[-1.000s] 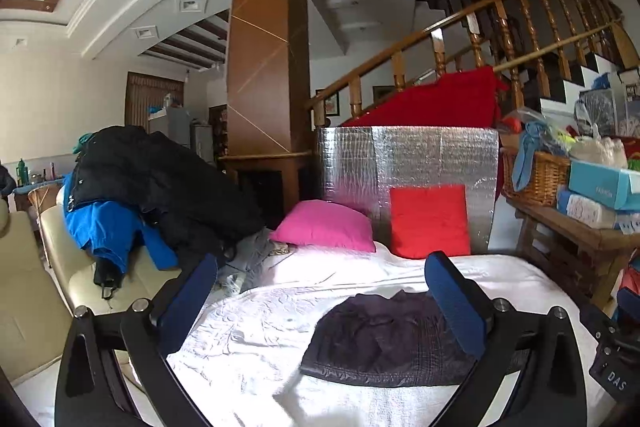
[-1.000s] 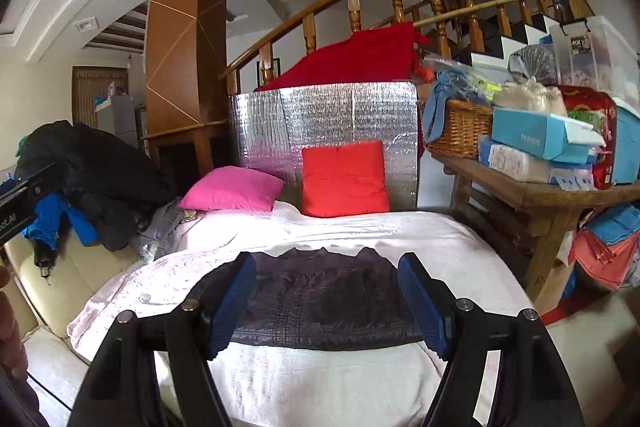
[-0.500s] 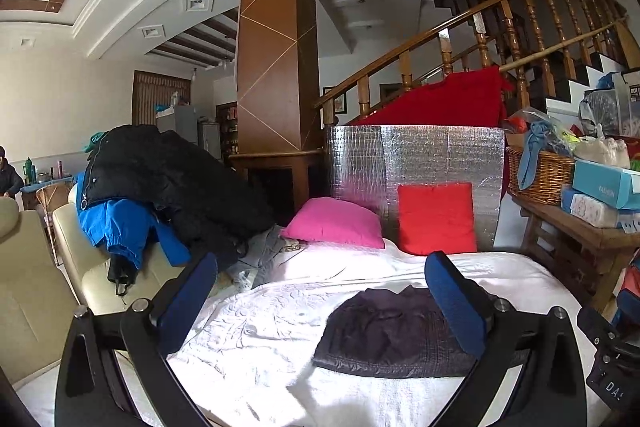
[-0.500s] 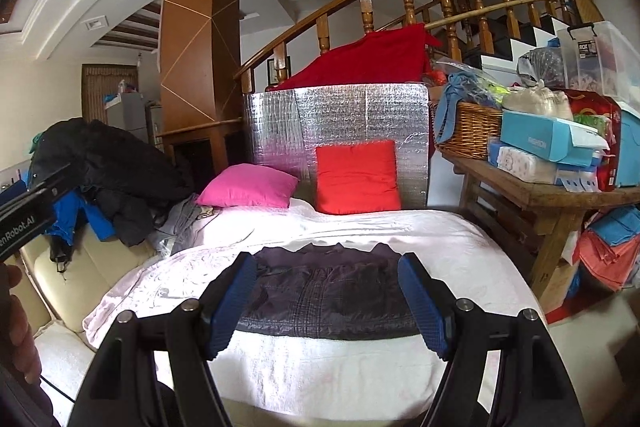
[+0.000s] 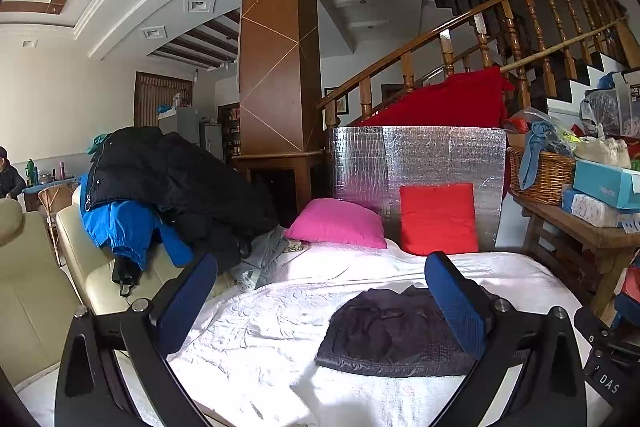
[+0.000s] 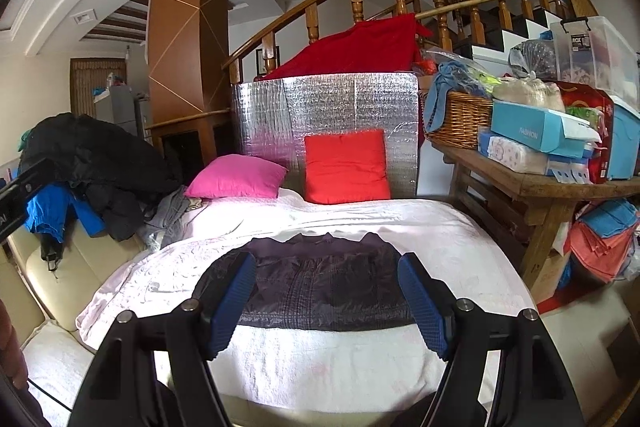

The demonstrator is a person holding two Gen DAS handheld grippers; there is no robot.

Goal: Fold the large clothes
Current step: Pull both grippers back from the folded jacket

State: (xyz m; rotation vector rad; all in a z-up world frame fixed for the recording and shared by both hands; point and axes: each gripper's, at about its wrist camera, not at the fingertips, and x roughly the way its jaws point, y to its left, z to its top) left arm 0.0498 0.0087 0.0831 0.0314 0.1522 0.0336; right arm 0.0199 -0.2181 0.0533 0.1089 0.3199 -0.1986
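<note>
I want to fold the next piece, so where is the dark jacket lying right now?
The dark jacket lies folded flat on the white bed cover, straight ahead of the right gripper, nearer than the pink pillow and red pillow.

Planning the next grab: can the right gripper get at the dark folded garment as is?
Probably yes. The right gripper is open and empty, aimed at the dark garment, which lies flat on the white bedspread with nothing between. The pillows sit farther back.
</note>
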